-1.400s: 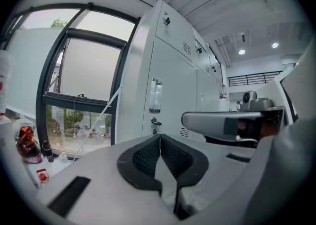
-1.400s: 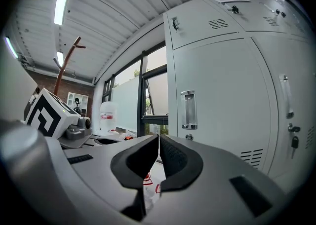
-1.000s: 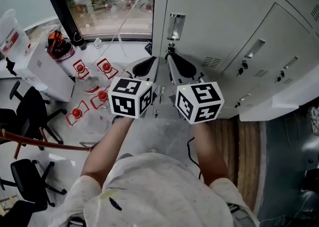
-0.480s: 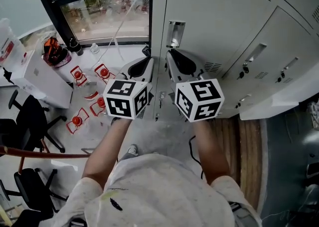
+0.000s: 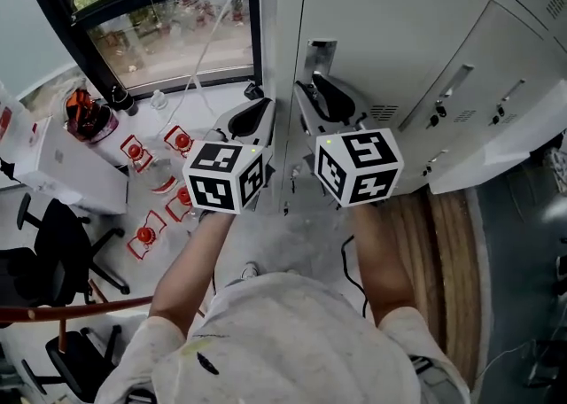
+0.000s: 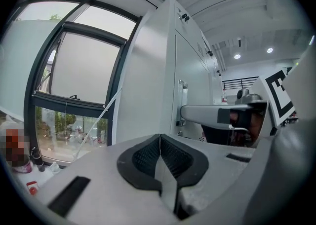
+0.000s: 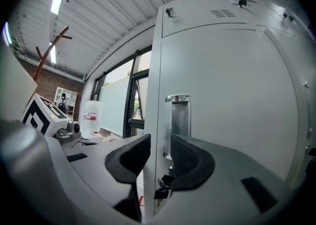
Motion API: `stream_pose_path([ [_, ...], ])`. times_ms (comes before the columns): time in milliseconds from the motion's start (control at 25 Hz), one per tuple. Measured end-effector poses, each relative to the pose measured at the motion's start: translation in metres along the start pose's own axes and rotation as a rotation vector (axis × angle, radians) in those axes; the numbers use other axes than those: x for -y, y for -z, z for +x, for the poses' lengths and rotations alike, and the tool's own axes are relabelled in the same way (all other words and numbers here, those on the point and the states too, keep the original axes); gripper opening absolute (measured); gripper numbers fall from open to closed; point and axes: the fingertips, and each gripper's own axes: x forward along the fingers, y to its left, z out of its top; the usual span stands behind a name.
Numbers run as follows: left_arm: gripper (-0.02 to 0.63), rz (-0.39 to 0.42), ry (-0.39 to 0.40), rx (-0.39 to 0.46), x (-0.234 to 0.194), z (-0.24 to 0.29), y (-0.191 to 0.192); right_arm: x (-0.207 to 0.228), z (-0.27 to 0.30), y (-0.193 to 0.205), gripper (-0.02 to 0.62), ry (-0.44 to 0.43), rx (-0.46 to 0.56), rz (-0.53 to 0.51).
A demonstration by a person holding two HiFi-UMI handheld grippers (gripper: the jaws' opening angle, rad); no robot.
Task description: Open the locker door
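Observation:
A tall grey locker door [image 5: 390, 30] fills the upper right of the head view. Its recessed metal handle [image 5: 317, 55] sits near the door's left edge, with a key lock [image 7: 162, 185] below it. My right gripper [image 5: 312, 92] is held just under the handle and its jaws are opening. In the right gripper view, the gap of the right gripper [image 7: 160, 142] frames the door's left edge and the handle [image 7: 177, 115]; the pads press on nothing. My left gripper [image 5: 259, 117] hovers beside it, left of the locker's side, jaws shut and empty [image 6: 159, 140].
More locker doors [image 5: 496, 66] with handles run to the right. A window [image 5: 159, 30] stands left of the lockers. Below it lie a white box [image 5: 62, 167], red-capped items [image 5: 146, 234] and office chairs [image 5: 62, 252]. A wooden floor strip [image 5: 447, 269] lies at right.
The right gripper's jaws have parted from shut. Both grippers have come closer to the locker, the right one up under the handle.

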Motion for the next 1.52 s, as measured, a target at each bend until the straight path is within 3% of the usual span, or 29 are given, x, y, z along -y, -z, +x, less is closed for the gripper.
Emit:
stream_pose_path([
  [400,0.008,0.017,0.103,-0.031,-0.007,0.004,0.000,0.006,0.013,-0.002,0.129,0.101,0.003,0.016],
  [1120,0.007,0.026,0.216,-0.031,-0.008,0.004,-0.001,0.003,0.017,-0.006,0.130,0.129,0.023,0.092],
  [1520,0.007,0.008,0.269,-0.026,0.003,-0.008,0.002,-0.008,-0.008,-0.007,0.146,0.181,0.017,0.066],
])
